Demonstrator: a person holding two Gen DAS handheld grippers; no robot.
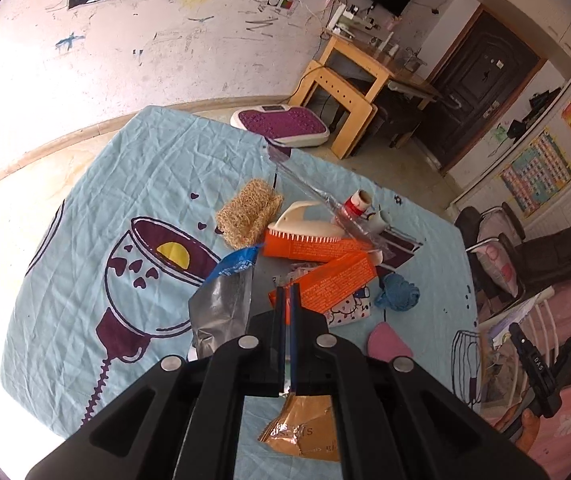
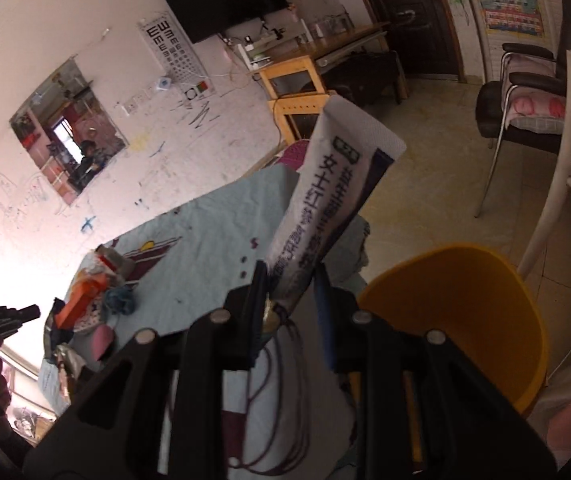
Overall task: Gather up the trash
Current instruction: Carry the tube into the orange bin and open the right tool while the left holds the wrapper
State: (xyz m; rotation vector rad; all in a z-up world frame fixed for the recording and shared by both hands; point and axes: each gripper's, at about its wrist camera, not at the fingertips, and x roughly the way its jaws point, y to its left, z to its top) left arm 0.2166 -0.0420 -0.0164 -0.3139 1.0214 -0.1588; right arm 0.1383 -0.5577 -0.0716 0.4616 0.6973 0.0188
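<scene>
My left gripper is shut above the trash pile on the light blue cloth. A torn gold biscuit wrapper hangs under its closed fingers and looks pinched between them. The pile holds two orange boxes, a silver and blue foil bag, a Hello Kitty packet and clear plastic. My right gripper is shut on a white tube with dark print, which sticks up and away past the cloth's edge. A yellow bin stands just right of it.
A white brush, a loofah, a blue rag, a pink piece and a tape roll lie on the cloth. A purple scale and wooden desk stand beyond. Chairs stand right of the bin.
</scene>
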